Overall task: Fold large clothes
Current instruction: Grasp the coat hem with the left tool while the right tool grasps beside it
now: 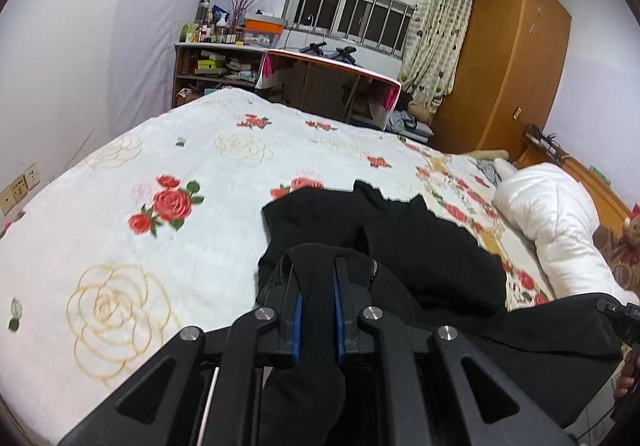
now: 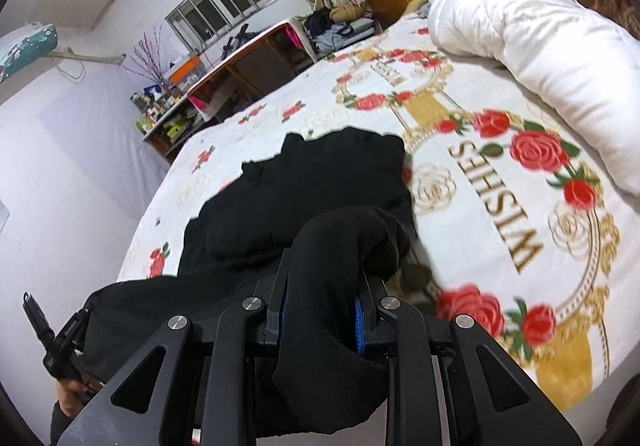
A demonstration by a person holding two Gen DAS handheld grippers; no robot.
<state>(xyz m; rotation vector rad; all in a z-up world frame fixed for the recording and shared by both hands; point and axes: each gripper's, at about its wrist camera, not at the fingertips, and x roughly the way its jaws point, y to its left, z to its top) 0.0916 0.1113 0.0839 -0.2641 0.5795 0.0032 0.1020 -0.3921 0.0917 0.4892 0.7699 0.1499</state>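
Fingers (image 1: pixel 298 306) of the left gripper (image 1: pixel 318 278) are clenched on a bunched edge of the black garment (image 1: pixel 420 246), and the right gripper (image 2: pixel 324 278) likewise has its fingers (image 2: pixel 280 294) grasping a thick fold of the same cloth. Both held edges are raised above the bed (image 1: pixel 120 213), while the far part of the garment lies spread on the rose-patterned bedspread (image 2: pixel 500 246). A rolled white duvet (image 2: pixel 520 25) lies near the wooden headboard (image 1: pixel 592 181), apart from the garment.

A rolled white duvet (image 2: pixel 532 45) lies on the rose-print bedspread (image 1: pixel 120 205); beyond the bedspread stand a wooden wardrobe (image 1: pixel 508 57) and a cluttered shelf (image 1: pixel 216 65).
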